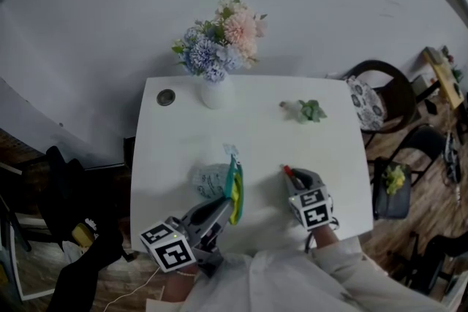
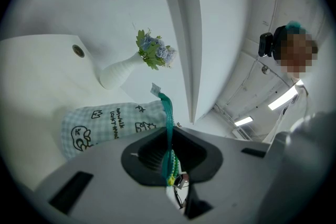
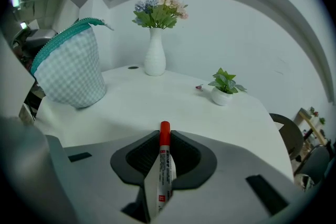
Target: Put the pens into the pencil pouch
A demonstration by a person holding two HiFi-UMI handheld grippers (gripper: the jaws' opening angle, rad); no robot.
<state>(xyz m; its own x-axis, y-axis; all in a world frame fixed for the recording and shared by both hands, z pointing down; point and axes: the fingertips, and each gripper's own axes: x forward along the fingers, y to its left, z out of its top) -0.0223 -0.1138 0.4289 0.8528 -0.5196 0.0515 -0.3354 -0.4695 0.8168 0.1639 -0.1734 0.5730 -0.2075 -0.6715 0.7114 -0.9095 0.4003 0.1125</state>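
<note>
your right gripper (image 1: 295,180) pinches the red-capped pen (image 3: 164,157) at the table's (image 1: 256,128) near right. your left gripper (image 1: 228,202) clamps the pencil pouch (image 1: 216,181) by its teal zip edge, near left. lift the pen clear, then steer it cap-first into the pouch's mouth.
</note>
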